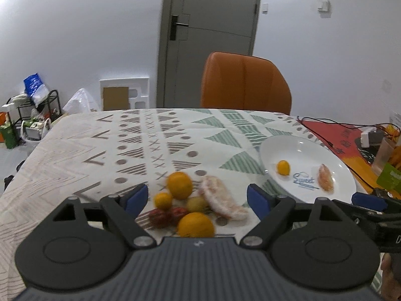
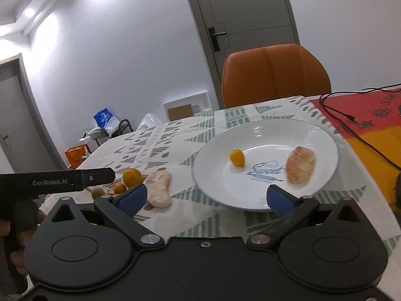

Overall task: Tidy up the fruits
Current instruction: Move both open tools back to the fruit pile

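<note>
Left claw [image 1: 198, 199]: wide, empty, over fruit pile [image 1: 186, 200] beside plate [image 2: 213, 188] | right claw [image 2: 206, 199]: wide, empty, at plate's near rim | risk: round oranges roll off bench [image 1: 75, 150] if nudged; soft peeled segment [image 1: 220, 197] may crush.

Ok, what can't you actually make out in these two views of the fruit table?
- Left wrist view: the fruit pile is motion-blurred, and the gripper body cuts off the nearest orange.
- Right wrist view: the left gripper's arm and a blue fingertip cover most of that pile.
- The small print under "Sweet" on the plate is too small to read.
</note>
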Demonstrator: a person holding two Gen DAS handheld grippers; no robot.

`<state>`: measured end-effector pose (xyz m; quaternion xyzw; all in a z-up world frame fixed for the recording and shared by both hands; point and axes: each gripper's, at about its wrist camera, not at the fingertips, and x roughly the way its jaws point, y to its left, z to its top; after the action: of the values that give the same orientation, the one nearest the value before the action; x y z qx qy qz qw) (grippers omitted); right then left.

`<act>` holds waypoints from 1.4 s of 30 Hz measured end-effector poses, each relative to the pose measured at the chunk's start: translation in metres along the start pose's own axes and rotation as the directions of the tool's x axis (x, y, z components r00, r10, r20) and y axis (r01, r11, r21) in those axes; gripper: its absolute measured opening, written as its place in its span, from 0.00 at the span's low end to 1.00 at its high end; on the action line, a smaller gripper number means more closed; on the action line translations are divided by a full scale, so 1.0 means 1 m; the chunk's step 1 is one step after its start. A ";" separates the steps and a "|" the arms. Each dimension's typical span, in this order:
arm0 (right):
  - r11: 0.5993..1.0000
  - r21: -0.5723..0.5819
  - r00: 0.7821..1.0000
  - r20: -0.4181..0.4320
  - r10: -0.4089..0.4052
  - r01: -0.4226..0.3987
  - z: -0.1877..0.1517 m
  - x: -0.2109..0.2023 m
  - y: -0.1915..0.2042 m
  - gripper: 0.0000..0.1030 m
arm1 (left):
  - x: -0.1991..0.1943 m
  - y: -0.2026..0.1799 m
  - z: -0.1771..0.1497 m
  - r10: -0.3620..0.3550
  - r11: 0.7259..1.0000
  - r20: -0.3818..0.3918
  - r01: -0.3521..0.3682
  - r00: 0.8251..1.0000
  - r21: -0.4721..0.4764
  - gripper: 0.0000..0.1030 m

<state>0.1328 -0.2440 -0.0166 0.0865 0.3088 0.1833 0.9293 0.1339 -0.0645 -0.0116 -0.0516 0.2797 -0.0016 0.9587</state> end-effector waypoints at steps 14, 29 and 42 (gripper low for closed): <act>0.998 -0.059 0.999 -0.042 0.024 -0.027 -0.003 0.014 0.041 1.00 | -0.017 0.054 -0.011 0.057 0.995 0.002 -0.056 0.998 -0.078 0.83; 0.987 -0.120 0.991 -0.097 0.097 -0.109 -0.009 0.036 0.077 1.00 | -0.011 0.086 -0.023 0.061 0.991 -0.036 -0.065 0.998 -0.120 0.83; 0.975 -0.143 0.977 -0.156 0.147 -0.170 -0.013 0.065 0.098 0.85 | 0.003 0.099 -0.026 0.052 0.987 -0.058 -0.060 0.997 -0.146 0.82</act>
<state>0.1452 -0.1279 -0.0351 0.0248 0.3520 0.2861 0.8908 0.1201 0.0312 -0.0450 -0.1146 0.3062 0.0447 0.9440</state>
